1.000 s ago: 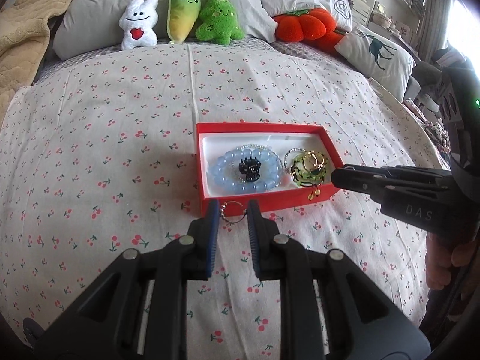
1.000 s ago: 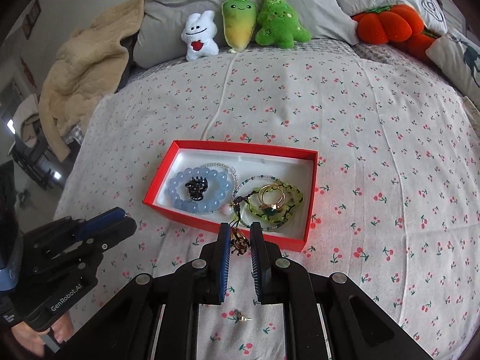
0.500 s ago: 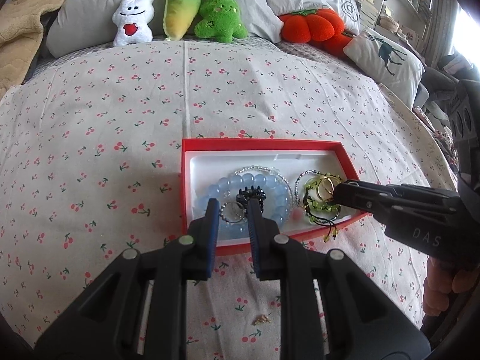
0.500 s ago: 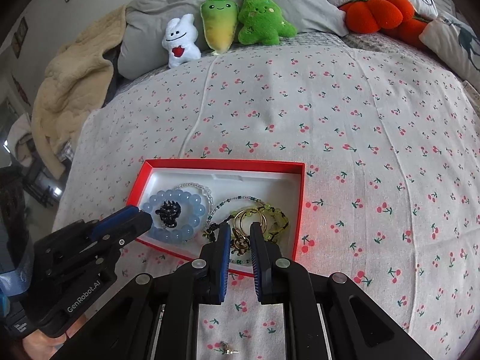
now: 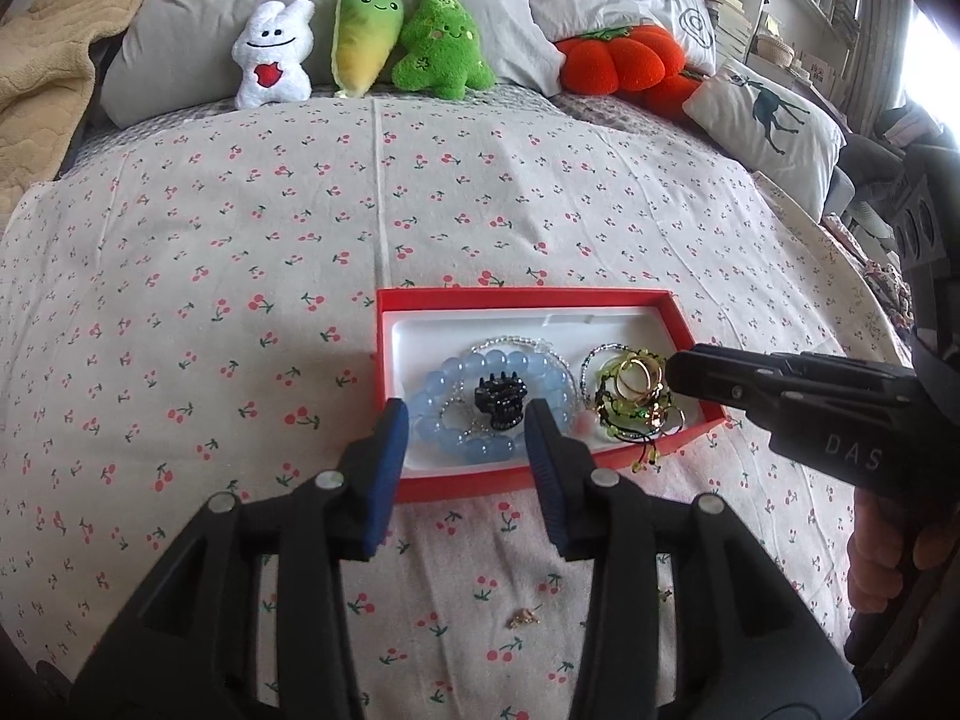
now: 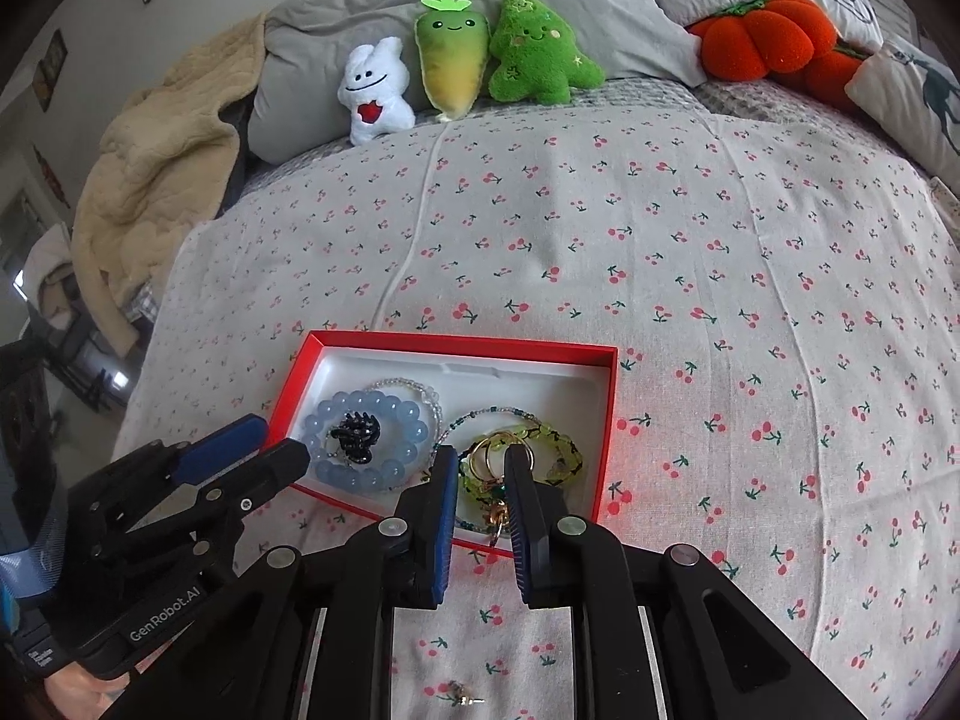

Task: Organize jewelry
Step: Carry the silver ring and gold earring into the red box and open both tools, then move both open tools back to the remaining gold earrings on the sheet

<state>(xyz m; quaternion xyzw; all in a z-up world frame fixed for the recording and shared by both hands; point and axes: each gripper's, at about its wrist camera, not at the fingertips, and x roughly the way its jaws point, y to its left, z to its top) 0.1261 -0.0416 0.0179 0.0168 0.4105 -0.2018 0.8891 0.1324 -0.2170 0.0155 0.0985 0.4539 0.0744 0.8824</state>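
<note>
A red jewelry box (image 5: 540,483) is sitting low in the middle of both frames on a cherry-print bedspread (image 5: 240,240), with wide bare cloth lying open above it up to the row of plush toys (image 5: 360,42) along the top. The left claw (image 5: 468,426) is hanging over the box's near rim, its jaws opening — nothing is pressed between them, and a blue bead bracelet (image 5: 480,450) with a black hair clip (image 5: 501,399) in its ring is lying free in the white liner underneath. The right claw (image 6: 478,474) is reaching over the box's near right part, its jaws opening slightly and standing narrow; gold rings (image 6: 489,459) and a green beaded tangle (image 6: 558,450) are showing in the gap, but whether the pads are pressing on them is hard to tell. In the left wrist view that claw's tip is covering the box's right end, and a few green strands are spilling over the near rim. Below the box, between the claw arms, a small gold earring (image 5: 523,618) is lying on the cloth — too small to make out well. A hand (image 5: 888,552) is being cut off at the right edge.
</note>
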